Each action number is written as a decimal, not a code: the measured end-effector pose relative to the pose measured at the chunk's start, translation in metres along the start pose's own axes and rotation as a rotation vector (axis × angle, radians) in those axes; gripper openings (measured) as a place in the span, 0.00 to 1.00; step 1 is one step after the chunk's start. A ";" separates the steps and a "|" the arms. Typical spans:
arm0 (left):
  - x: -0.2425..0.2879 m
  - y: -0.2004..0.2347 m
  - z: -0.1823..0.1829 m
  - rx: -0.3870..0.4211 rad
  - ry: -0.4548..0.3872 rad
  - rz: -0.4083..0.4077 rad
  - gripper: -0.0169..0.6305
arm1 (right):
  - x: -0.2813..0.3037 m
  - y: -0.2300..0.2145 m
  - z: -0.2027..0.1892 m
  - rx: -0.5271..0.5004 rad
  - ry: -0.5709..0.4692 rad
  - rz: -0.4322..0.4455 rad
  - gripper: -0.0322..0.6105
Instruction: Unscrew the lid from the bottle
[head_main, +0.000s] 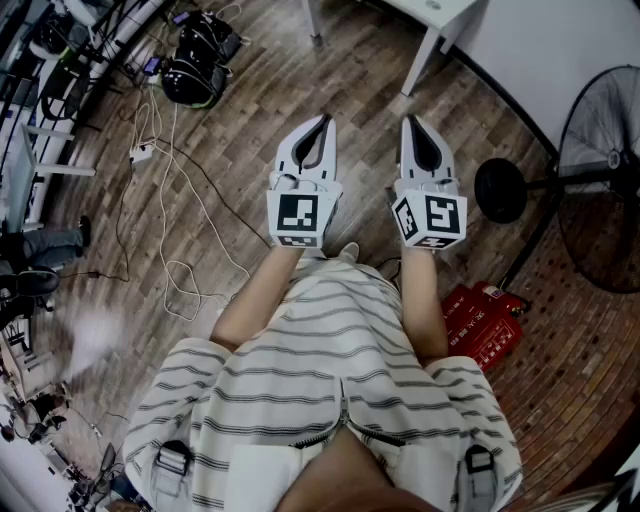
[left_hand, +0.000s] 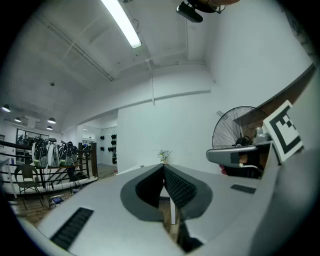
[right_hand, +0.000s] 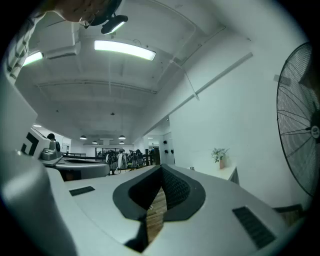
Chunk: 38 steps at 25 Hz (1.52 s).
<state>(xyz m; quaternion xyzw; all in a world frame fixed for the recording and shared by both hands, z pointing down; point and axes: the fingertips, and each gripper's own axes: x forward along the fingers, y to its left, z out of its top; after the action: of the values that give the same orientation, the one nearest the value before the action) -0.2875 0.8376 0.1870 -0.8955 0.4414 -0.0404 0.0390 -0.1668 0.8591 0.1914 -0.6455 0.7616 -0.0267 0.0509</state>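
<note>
Person stands mid-room w/ both arms out front, a gripper in each hand, held level over the wood floor (head_main: 250, 120). Left gripper (head_main: 325, 120) is clenched, jaws tip to tip w/ nothing between them. Right gripper (head_main: 411, 121) is the same, pinched closed on nothing, only floorboards showing through the slot behind the pads. The two sit side by side, near each other but apart, marker cubes (head_main: 297, 218) facing up toward the head. Bottle and lid: not to be seen in any of the three views. Round about: a big standing fan (head_main: 603, 178) off to the person's right, its round black base (head_main: 500, 190) just beside the right gripper as seen from above, at the edge where the wood gives way to brick-pattern flooring (head_main: 570, 350). A red box (head_main: 483, 325) lies on the floor by the person's right arm. On the left, loose cables (head_main: 170, 230) snake over the boards to a white power strip (head_main: 141, 153), w/ black bags (head_main: 197, 62) further on. Ahead, by the white wall, stands a white counter (head_main: 426, 58) on thin legs; the right gripper view shows a small potted plant (right_hand: 219, 154) on it. Tube lights (right_hand: 125, 50) run overhead. Closest to the grippers: fan base on the right, counter legs in front.
</note>
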 end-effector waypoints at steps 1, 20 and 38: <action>0.005 -0.002 0.000 -0.001 0.000 0.000 0.02 | 0.002 -0.005 0.000 -0.006 -0.001 -0.003 0.05; 0.201 0.058 -0.032 -0.052 0.013 -0.003 0.02 | 0.185 -0.095 -0.023 -0.017 0.032 0.028 0.06; 0.489 0.184 -0.029 -0.054 0.077 -0.035 0.02 | 0.475 -0.199 -0.012 0.001 0.086 0.019 0.06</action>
<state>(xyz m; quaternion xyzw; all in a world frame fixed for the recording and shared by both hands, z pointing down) -0.1385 0.3373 0.2152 -0.9016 0.4278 -0.0639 -0.0029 -0.0495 0.3572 0.2040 -0.6365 0.7691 -0.0546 0.0185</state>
